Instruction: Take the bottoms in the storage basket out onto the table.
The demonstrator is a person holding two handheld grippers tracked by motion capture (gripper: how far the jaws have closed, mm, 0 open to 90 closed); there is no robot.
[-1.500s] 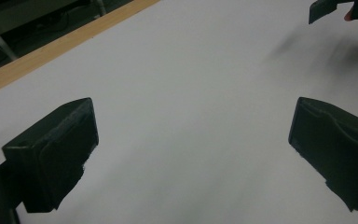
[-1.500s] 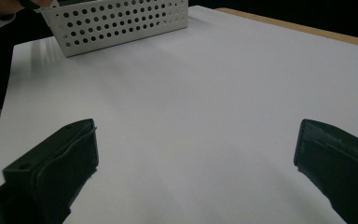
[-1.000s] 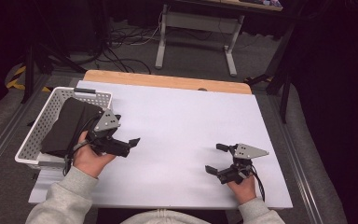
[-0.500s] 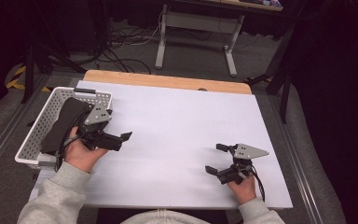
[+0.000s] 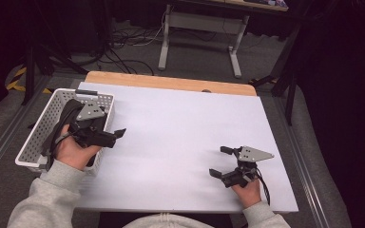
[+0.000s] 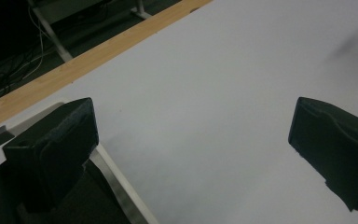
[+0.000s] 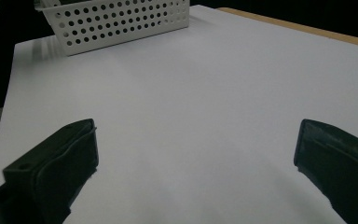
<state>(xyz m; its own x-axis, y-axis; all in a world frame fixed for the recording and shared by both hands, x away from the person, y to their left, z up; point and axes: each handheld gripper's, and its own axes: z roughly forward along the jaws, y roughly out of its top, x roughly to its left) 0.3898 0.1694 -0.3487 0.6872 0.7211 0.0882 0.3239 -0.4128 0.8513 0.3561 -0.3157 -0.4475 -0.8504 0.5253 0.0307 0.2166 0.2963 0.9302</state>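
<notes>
Left gripper (image 5: 116, 135) drawn back over the basket (image 5: 38, 137)

It has moved toward the surface's (image 5: 180, 123) left edge, fingers apart, above the dark item (image 5: 66, 114) inside; right gripper (image 5: 222, 161) unmoved near the front-right corner, fingers apart.

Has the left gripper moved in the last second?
Yes. The left gripper has drawn back toward the white basket, away from the table's middle.

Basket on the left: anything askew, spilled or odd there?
Nothing stands out. The basket sits at the table's left edge with a dark item inside; the left claw is open beside it.
</notes>
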